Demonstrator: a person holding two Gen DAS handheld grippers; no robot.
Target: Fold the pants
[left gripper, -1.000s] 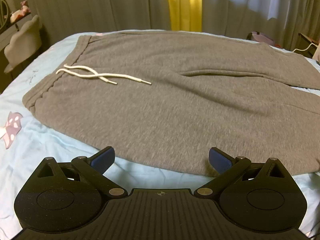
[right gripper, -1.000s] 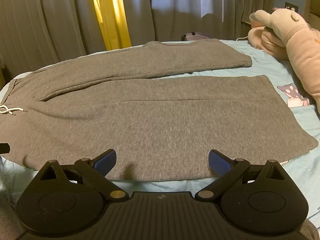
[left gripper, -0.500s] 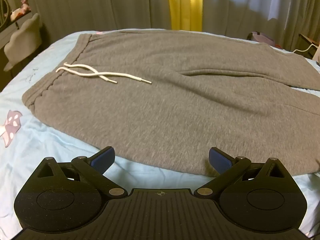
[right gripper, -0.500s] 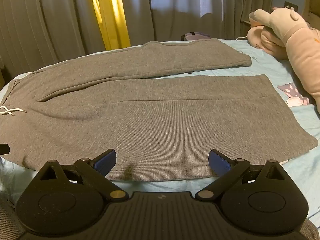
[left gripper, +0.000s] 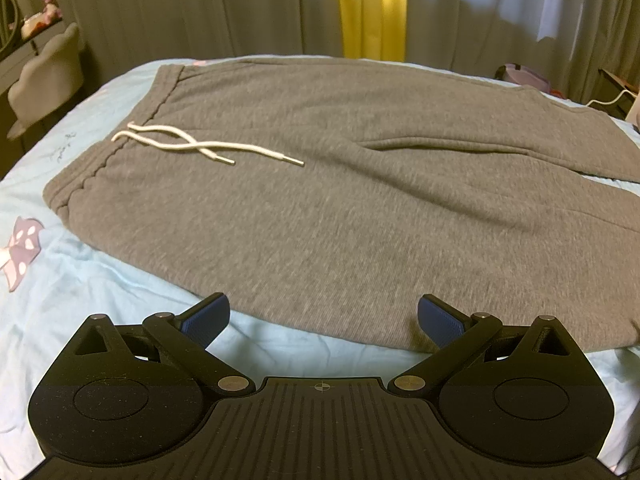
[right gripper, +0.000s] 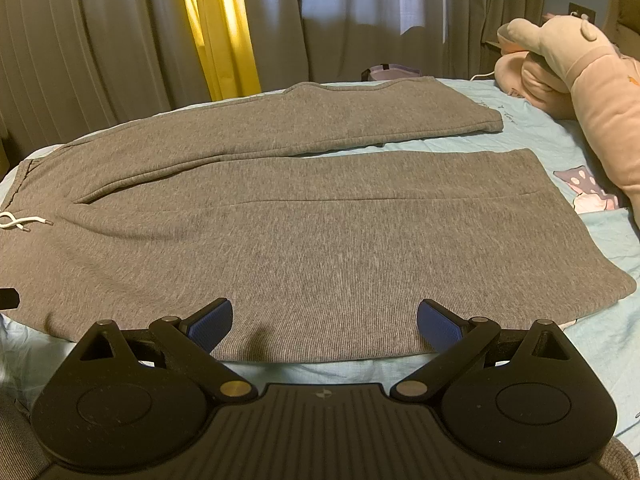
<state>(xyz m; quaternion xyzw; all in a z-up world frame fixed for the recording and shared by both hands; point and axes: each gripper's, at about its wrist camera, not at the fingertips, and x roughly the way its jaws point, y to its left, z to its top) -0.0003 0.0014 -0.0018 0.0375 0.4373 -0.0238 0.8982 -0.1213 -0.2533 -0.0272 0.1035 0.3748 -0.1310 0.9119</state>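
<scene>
Grey sweatpants (left gripper: 340, 208) lie flat on a light blue bed sheet (left gripper: 100, 292), waistband to the left with a white drawstring (left gripper: 192, 146) on top. In the right wrist view the pants (right gripper: 320, 240) spread both legs to the right, the far leg angled away from the near one. My left gripper (left gripper: 322, 318) hovers open just short of the near edge of the hip area. My right gripper (right gripper: 324, 320) is open at the near edge of the near leg. Nothing sits between either pair of blue pads.
A large pink plush toy (right gripper: 580, 80) lies at the bed's right side. Curtains (right gripper: 224, 28) hang behind the bed. A pale chair back (left gripper: 44, 80) stands left of the bed. A purple-and-white print (left gripper: 22, 248) marks the sheet at left. A small dark piece (right gripper: 9, 298) pokes in at the right view's left edge.
The left wrist view has shifted slightly, so the waistband sits a bit farther right and up. The right gripper has hardly moved. Both stay open.
</scene>
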